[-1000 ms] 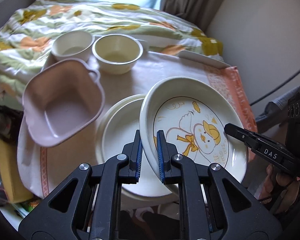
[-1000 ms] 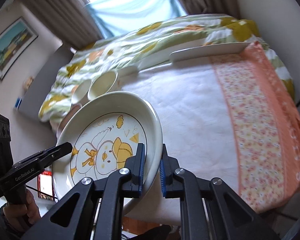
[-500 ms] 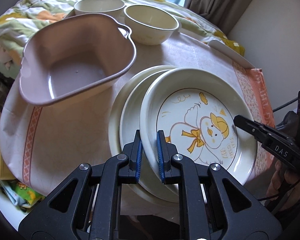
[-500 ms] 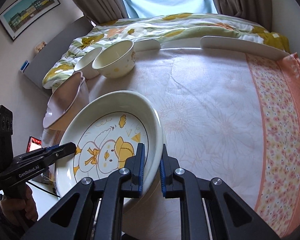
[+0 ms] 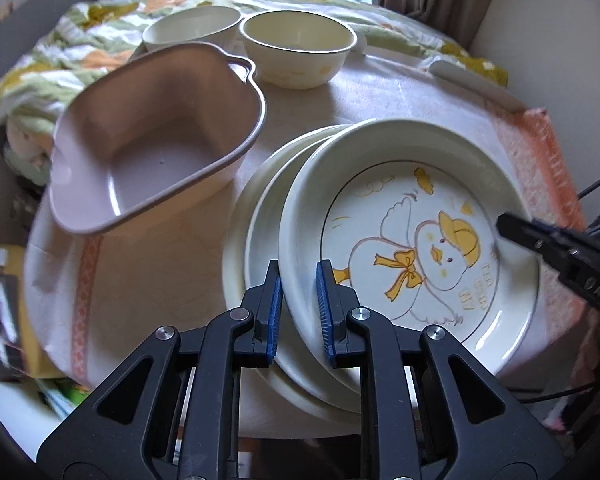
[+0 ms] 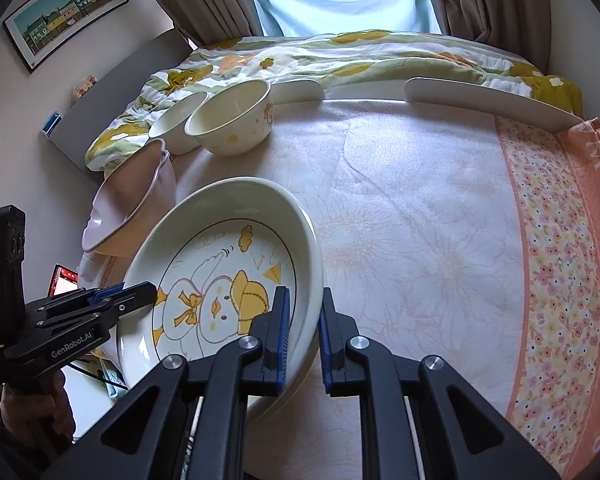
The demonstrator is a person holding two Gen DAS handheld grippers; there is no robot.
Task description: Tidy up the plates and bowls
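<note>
grip: left gripper (image 5: 299,304) and right gripper (image 6: 303,334) both clamped on opposite rims of the cream round duck-print plate (image 5: 412,240) | where: sitting just off-centre over two plain cream plates (image 5: 252,216), stack directly underneath | count: 3 plates, 2 cream bowls (image 5: 298,46), 1 pink squarish plastic bowl (image 5: 156,136)

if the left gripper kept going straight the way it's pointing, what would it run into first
The left gripper already straddles the duck plate rim, so that rim comes first. Past it, probably the plain plates stacked beneath, though depth is hard to judge.
</note>
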